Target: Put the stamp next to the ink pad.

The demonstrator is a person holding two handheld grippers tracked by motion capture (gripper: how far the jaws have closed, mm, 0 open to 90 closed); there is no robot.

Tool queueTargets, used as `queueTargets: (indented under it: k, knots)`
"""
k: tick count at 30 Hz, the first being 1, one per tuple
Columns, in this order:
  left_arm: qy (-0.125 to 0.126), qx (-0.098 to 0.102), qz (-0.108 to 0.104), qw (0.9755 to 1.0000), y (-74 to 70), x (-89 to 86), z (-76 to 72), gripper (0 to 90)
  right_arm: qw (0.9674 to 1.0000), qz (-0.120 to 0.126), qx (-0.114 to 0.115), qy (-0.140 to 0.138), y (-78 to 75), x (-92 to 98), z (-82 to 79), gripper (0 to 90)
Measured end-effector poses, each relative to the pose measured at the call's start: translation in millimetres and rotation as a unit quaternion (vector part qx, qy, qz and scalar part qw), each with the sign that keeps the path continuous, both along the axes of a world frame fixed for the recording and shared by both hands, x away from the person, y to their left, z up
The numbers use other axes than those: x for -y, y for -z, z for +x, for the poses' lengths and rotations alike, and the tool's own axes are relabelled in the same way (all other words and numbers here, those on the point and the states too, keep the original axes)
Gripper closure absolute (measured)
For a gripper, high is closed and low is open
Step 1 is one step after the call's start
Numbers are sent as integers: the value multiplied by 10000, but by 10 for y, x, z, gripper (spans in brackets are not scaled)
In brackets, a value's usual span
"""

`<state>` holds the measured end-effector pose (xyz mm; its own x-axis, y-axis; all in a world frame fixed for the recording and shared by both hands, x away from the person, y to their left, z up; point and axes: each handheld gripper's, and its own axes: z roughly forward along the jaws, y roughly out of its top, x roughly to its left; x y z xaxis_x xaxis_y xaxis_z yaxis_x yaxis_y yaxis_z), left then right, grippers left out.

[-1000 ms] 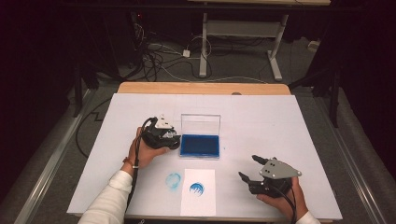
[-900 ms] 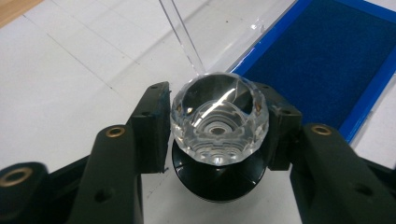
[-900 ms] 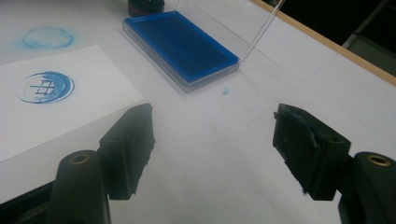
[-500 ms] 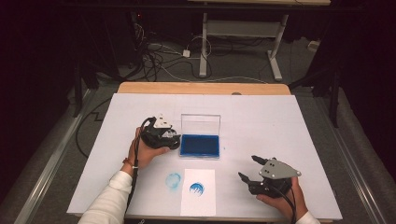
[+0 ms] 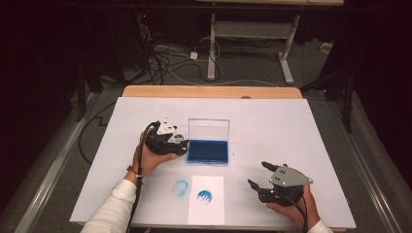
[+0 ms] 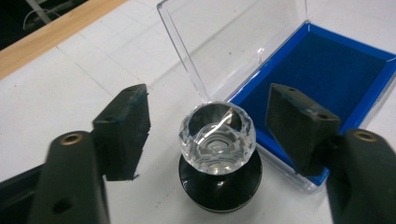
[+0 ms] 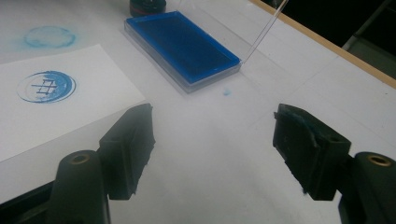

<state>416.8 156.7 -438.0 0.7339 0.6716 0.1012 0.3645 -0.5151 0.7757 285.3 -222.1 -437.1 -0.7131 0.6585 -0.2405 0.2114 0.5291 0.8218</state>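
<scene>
A faceted, glass-clear stamp knob [image 6: 217,137] gleams above its glossy black base [image 6: 219,189]. The ink pad [image 5: 209,151] looks matt blue felt in a clear glossy plastic case [image 6: 243,46]. Matt white paper [image 5: 206,201] lies on the smooth white tabletop [image 5: 272,121], edged far in wood [image 5: 209,91].

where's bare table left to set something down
Free: the far strip behind the ink pad case, and the right side beyond it, above the right gripper. Crowded: front centre, with the stamped paper, blue smudge, stamp and left gripper.
</scene>
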Motion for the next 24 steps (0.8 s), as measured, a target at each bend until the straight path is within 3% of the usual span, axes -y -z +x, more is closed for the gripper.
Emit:
queueTargets:
  k: [6,12,24]
  knots:
    - [-10,186,-230,9996,-49,-38,-67,224,10000,-14,9,-1,1,0,0,295]
    - [54,298,-324,9990,-100,-32,-145,180,10000,-12,10,-1,-1,-3,-4,295]
    - [106,499,-278,9983,-152,55,-264,161,10000,-3,16,-31,0,-4,-22,294]
